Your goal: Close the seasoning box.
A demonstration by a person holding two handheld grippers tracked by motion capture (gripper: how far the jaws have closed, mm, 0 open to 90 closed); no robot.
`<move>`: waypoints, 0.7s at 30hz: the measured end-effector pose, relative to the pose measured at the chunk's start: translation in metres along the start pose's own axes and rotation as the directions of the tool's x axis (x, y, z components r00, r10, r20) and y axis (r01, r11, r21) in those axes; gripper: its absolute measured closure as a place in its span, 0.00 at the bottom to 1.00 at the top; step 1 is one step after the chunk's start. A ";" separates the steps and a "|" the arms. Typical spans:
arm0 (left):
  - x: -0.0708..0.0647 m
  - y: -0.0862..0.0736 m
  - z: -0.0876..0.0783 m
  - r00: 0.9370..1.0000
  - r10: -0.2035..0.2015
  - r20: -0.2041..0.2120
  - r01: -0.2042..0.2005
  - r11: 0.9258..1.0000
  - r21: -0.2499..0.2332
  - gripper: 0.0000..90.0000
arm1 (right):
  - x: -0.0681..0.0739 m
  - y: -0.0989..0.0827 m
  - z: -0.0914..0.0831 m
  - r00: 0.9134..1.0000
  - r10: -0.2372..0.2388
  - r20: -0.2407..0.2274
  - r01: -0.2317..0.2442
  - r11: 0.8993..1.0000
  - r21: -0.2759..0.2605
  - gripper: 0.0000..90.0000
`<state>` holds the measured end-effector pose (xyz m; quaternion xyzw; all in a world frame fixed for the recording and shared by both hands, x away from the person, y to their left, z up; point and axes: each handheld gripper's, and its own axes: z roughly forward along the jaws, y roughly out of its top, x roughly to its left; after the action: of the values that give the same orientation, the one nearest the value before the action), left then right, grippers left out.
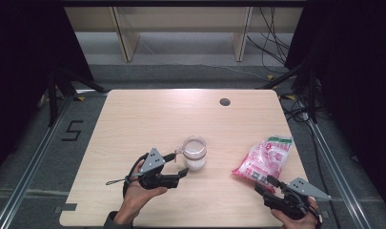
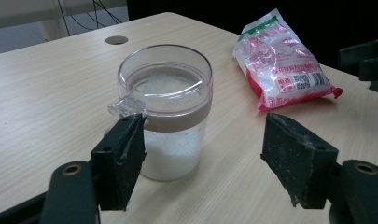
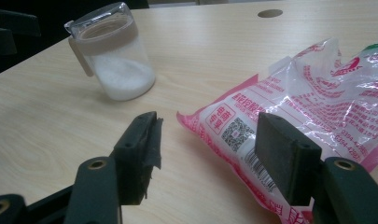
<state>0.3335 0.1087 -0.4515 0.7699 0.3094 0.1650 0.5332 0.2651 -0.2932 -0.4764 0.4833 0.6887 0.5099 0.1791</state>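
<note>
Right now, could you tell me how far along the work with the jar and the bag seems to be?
Done: the jar stands upright on the table, partly filled with white granules, lid on. In hand: nothing; the left gripper is open beside the jar, and the right gripper is open at the bag's near end. Left: probably gripping the bag.

Wooden table [image 1: 147, 114], round grommet hole [image 1: 224, 101], floor cables [image 1: 271, 45]

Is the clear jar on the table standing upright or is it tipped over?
Upright. The clear jar stands on its base on the table, lid on top, and the white powder inside lies level at the bottom.
</note>
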 end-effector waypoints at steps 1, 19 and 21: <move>-0.003 0.000 -0.001 1.000 0.002 0.005 -0.002 1.000 -0.003 0.32 | 0.000 0.000 0.000 1.000 0.001 0.009 -0.001 1.000 0.009 0.45; -0.022 -0.018 -0.003 0.998 0.059 0.035 -0.060 0.998 0.034 0.31 | 0.004 -0.001 0.003 0.999 -0.033 -0.010 0.033 0.999 0.018 0.45; -0.024 -0.022 -0.003 0.999 0.032 0.033 -0.034 0.999 0.042 0.31 | 0.004 -0.002 0.004 0.999 -0.034 -0.014 0.034 0.999 0.013 0.45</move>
<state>0.3075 0.1004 -0.4690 0.7888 0.2913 0.1545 0.5188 0.2650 -0.2874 -0.4783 0.4691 0.7014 0.5056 0.1797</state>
